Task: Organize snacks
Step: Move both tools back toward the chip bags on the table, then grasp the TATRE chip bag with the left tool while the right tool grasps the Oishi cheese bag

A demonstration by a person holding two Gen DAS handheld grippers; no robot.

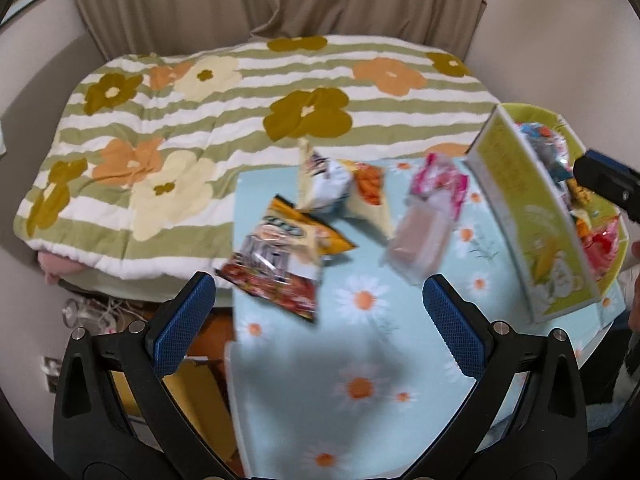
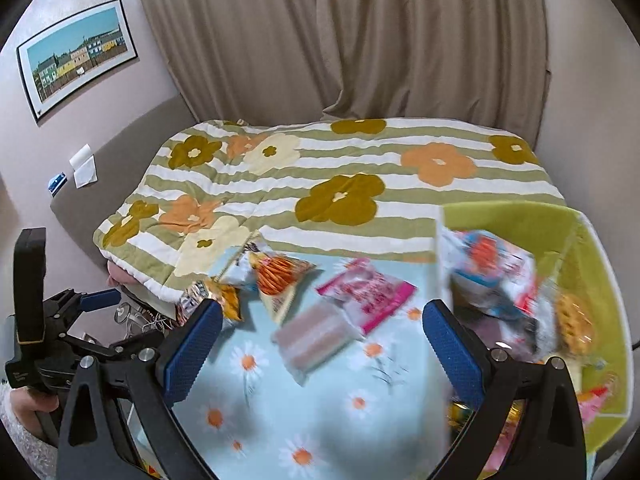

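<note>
A: Both tongs are seen spread, nothing between them. The left gripper point(image 1: 318, 312) is held over the daisy-print table point(image 1: 360, 420); the right gripper point(image 2: 322, 340) sits beside the green box point(image 2: 520, 220).

B: Location of the snacks?

A: Loose packets are scattered toward 12 o'clock of the left gripper: an orange chip bag point(image 1: 288, 248), a pale packet point(image 1: 324, 184), a pink packet point(image 1: 440, 184) and a clear wrapped block point(image 1: 420, 240). More are already packed in the box, at 2 o'clock.

B: Handling?

A: Judged light, crinkly, slippery film; contents likely crushable. A crimped end seam is advised as the hold, gently pinched.

B: Anything obscured?

A: Labels are lost to motion blur. The box's lower contents are hidden by its wall. The other gripper point(image 2: 60, 320) is cut off at 9 o'clock in the right view.
</note>
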